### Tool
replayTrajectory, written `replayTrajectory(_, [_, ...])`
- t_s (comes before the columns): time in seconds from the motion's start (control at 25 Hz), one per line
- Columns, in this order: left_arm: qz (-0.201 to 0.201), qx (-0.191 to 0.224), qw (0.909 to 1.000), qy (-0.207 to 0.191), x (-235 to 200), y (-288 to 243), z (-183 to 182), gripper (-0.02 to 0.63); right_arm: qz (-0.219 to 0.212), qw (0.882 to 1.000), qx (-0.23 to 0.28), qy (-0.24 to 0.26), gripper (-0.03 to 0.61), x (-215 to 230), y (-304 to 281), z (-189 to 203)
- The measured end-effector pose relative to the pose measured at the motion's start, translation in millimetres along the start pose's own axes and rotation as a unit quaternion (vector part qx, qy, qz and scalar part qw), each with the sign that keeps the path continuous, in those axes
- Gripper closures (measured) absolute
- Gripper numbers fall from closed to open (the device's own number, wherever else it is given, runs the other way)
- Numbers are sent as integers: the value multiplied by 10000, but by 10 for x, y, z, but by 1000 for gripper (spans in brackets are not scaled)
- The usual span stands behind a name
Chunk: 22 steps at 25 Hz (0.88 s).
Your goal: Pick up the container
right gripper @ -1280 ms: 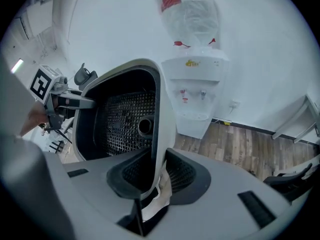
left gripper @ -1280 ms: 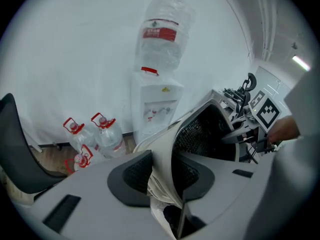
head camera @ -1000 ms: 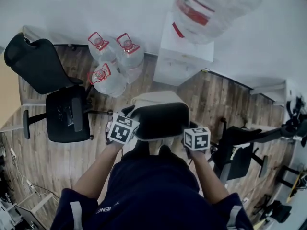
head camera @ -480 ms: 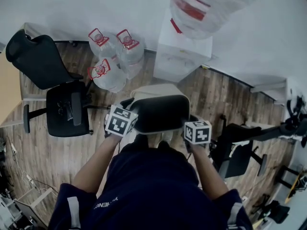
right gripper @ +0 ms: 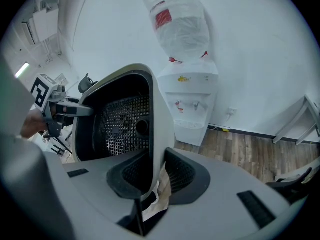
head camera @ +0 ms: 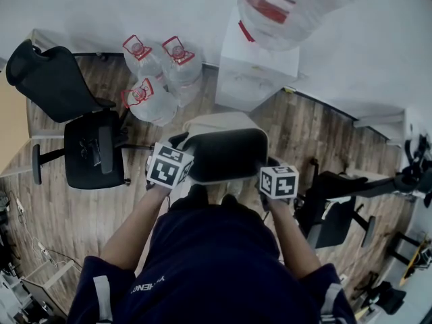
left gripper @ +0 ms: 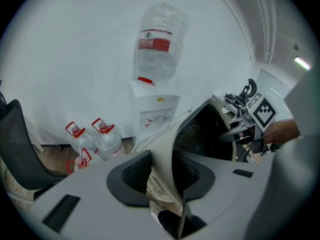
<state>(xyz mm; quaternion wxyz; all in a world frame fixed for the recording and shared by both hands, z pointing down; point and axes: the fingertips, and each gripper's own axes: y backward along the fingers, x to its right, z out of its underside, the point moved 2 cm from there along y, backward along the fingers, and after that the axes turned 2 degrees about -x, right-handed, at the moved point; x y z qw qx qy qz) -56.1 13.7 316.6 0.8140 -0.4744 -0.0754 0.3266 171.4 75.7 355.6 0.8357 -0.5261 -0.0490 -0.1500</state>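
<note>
A beige container [head camera: 217,123] with a black mesh-lined inside hangs above the wooden floor in front of the person's body. In the head view my left gripper [head camera: 179,151] grips its left wall and my right gripper [head camera: 267,167] its right wall. Seen from the left gripper view, the container's beige wall [left gripper: 161,149] stands pinched between the two dark pads of the left gripper [left gripper: 161,170]. The right gripper view shows the same: the container's wall [right gripper: 159,129] sits between the pads of the right gripper [right gripper: 156,176], with the mesh inside facing left.
A white water dispenser [head camera: 260,69] with a large upturned bottle [head camera: 290,5] stands against the wall ahead. Three water bottles [head camera: 158,79] sit on the floor to its left. A black office chair [head camera: 74,123] is at the left, another chair [head camera: 337,211] at the right.
Both grippers keep their hold on the container's walls. The whole scene has drifted slightly up in the head view; the container's place between the grippers is unchanged.
</note>
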Motion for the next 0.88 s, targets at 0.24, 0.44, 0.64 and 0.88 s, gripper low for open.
replayTrajectory(0.24, [36, 15, 10000, 9, 8, -26, -38, 483, -3, 10000, -10, -28, 485, 46, -8, -15])
replayTrajectory(0.44, [68, 18, 10000, 9, 41, -61, -63, 482, 18, 10000, -1, -32, 486, 93, 11, -32])
replayTrajectory(0.64, [82, -2, 10000, 20, 56, -99, -79, 482, 20, 10000, -12, -27, 486, 139, 15, -46])
replayTrajectory(0.88, [99, -14, 9999, 27, 53, -151, -110, 482, 32, 10000, -15, -23, 486, 186, -9, -73])
